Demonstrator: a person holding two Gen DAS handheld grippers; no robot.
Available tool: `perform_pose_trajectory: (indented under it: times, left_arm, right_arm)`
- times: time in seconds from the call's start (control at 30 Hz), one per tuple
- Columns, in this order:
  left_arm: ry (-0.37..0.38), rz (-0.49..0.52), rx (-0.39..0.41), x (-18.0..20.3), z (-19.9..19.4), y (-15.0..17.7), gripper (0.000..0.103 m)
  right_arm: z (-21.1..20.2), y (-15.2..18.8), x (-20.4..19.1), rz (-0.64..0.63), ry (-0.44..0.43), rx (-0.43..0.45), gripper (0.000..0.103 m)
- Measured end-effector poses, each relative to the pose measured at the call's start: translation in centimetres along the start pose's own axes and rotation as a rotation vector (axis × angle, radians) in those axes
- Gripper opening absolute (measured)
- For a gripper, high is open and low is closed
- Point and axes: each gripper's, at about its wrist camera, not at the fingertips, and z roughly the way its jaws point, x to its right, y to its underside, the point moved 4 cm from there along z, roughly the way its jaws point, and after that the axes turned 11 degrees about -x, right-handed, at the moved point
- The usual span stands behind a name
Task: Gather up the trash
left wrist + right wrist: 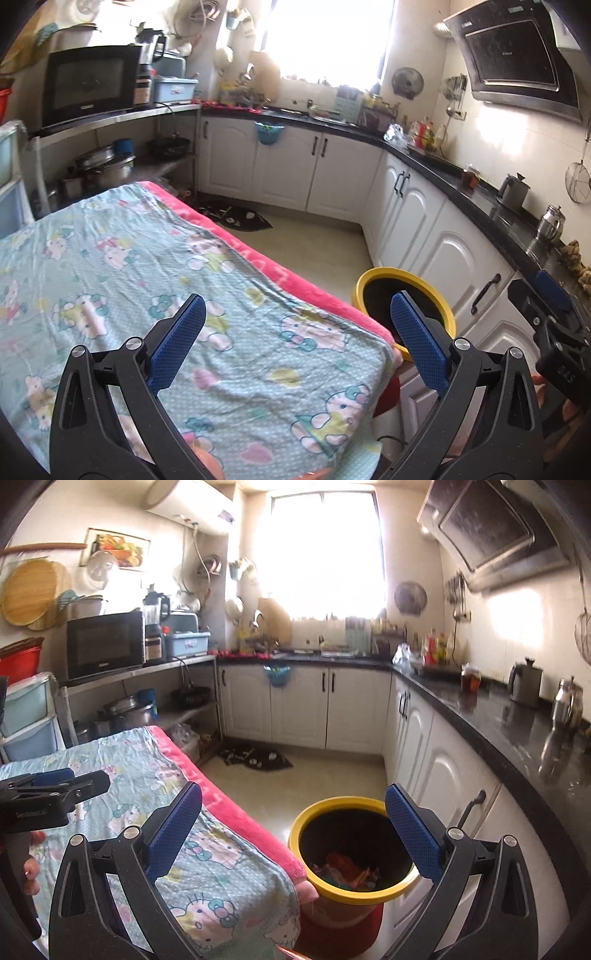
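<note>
While both grippers hang with nothing between their blue fingers, the left gripper (295, 332) spreads wide over the cartoon-print cloth (155, 295) covering the surface, filling the lower left of its frame. Spread just as wide, the right gripper (293, 827) frames the yellow-rimmed bin (354, 853) at lower centre of its view (colourful scraps of trash (345, 871) lie inside). That bin stands on a red stool (340, 934) just beside the cloth's pink edge (236, 819), near the white cabinets (443, 775).

Yellow-rimmed bin (352, 893); cartoon-cat turquoise cloth (147, 277)
</note>
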Motion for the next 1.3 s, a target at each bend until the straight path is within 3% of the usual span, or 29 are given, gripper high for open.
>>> perform_pose_trajectory:
  times: [0.3, 0.57, 0.9, 1.3]
  left_arm:
    - [-0.063, 0.013, 0.082, -1.4, -2.5, 2.5, 0.092]
    - [-0.109, 0.028, 0.167, -1.6, -4.6, 4.0, 0.092]
    - [-0.128, 0.032, 0.196, -1.2, -4.8, 6.7, 0.092]
    - [-0.121, 0.047, 0.187, -1.1, -3.7, 8.0, 0.092]
  right_arm:
    - [-2.7, 2.6, -1.1, 0.005, 0.025, 0.118, 0.097]
    - [-3.9, 4.8, -0.8, 0.054, 0.034, 0.161, 0.097]
    - [-4.9, 8.2, -2.2, -0.010, 0.056, 0.231, 0.097]
    - [-4.2, 10.2, -3.9, -0.034, 0.030, 0.187, 0.097]
